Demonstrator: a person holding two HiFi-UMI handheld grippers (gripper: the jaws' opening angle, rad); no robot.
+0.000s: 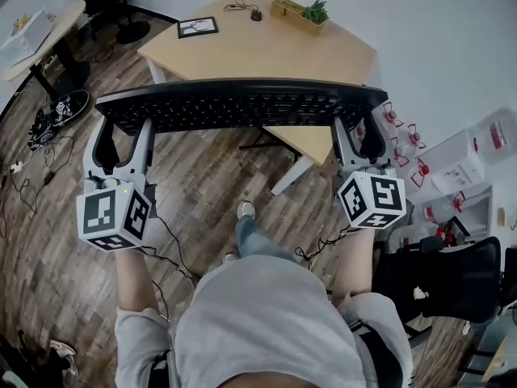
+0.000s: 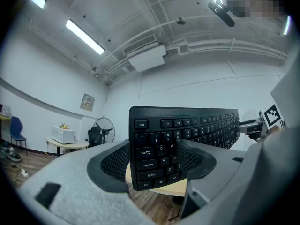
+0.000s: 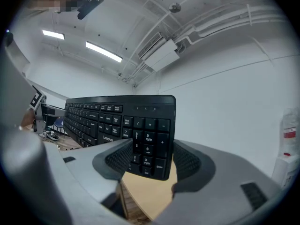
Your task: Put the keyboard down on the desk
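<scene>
Black keyboard [image 1: 242, 103] hangs in the air in the head view, stretched crosswise between the two tools with its keys facing up. The left tool [image 1: 123, 136] is clamped on its left end and the right tool [image 1: 358, 140] on its right end. Ahead of both tools and lower down stands the wooden table [image 1: 266, 47]; the keyboard is held over its near edge. Far beyond the tools, at the table's far side, lie a picture frame [image 1: 198, 27], a mouse [image 1: 256, 14] and a planter [image 1: 300, 14] with a green plant.

From the left gripper view, the tool's two jaws are closed on the keyboard's Esc and Tab end, one ribbed pad [image 2: 115, 163] pressed against each long edge. The keyboard runs off to this tool's right, toward the other tool's marker cube [image 2: 272, 115]. A strip of pale table top shows just under the jaws.

From the right gripper view, the jaws grip the number-pad end in the same way, and the keyboard runs off to this tool's left. The table's corner shows below the jaws.
</scene>
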